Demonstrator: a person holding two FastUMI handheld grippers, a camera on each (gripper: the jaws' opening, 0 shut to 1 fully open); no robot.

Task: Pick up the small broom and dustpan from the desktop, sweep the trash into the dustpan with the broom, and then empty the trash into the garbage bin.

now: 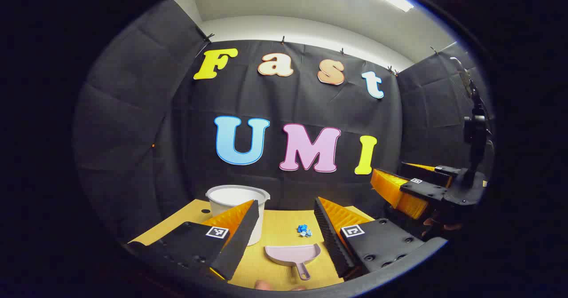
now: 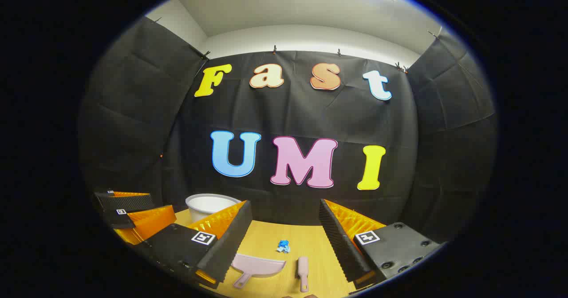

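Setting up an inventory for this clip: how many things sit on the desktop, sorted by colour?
Pink: 2, the dustpan and the small broom
White: 1, the garbage bin
Blue: 1, the crumpled trash
Total: 4

Your path down to the dustpan and broom is open; the bin stands back left.
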